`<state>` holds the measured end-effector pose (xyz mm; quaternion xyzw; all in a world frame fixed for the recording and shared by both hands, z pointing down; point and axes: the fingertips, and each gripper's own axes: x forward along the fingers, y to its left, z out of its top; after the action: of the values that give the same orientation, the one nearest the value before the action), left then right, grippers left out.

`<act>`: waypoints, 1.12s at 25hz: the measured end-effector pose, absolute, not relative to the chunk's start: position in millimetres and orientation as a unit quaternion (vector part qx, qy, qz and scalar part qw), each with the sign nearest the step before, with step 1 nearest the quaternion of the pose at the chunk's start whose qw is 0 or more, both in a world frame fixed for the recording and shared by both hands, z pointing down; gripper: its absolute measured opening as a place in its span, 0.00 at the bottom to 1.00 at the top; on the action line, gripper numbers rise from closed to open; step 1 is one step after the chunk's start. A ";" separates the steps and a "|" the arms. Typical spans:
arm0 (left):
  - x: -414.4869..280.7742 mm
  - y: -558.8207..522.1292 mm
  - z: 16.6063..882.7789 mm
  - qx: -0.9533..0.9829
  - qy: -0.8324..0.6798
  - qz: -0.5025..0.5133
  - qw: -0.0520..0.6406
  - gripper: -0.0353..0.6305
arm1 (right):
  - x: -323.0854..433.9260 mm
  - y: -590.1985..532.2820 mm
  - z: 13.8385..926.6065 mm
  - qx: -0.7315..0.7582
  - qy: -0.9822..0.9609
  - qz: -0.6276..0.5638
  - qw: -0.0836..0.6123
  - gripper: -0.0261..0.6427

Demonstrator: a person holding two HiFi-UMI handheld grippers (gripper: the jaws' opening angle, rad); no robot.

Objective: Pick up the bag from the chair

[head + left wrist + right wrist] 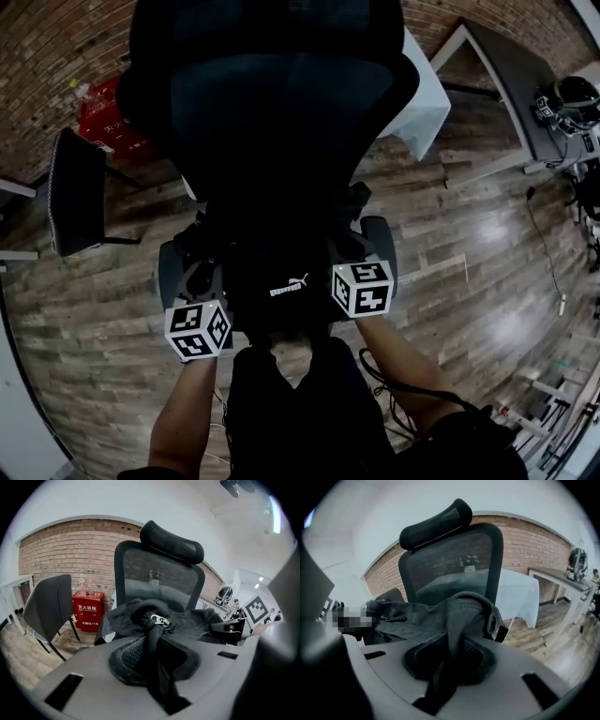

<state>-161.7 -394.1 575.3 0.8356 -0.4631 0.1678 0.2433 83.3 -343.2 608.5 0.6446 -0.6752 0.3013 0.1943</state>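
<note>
From where I stand I count two chairs: one black office chair [281, 103] at upper centre and one smaller dark chair [73, 192] at the left. There is one black bag [281, 291]. Two grippers, the left gripper [157, 667] and the right gripper [445, 667], carry two marker cubes [198, 330]. One red box [108, 117] sits upper left. There are two tables: one white-covered table [422, 103] and one dark desk [511, 75], upper right.
</note>
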 end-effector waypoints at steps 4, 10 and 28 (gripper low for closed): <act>-161.6 -388.4 534.8 0.841 -0.464 0.148 0.237 0.15 | 84.4 -338.4 565.8 0.646 -0.683 0.287 0.183 0.14; -160.1 -382.6 478.6 0.857 -0.457 0.108 0.214 0.15 | 86.8 -331.6 503.2 0.654 -0.694 0.253 0.161 0.14; -167.0 -362.3 349.3 0.879 -0.453 0.013 0.149 0.14 | 82.9 -312.2 365.5 0.662 -0.723 0.167 0.108 0.14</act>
<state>-167.0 -362.3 349.3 0.8788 -0.4531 0.0128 0.1494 82.9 -312.2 365.5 0.6620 -0.7226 0.1667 0.1083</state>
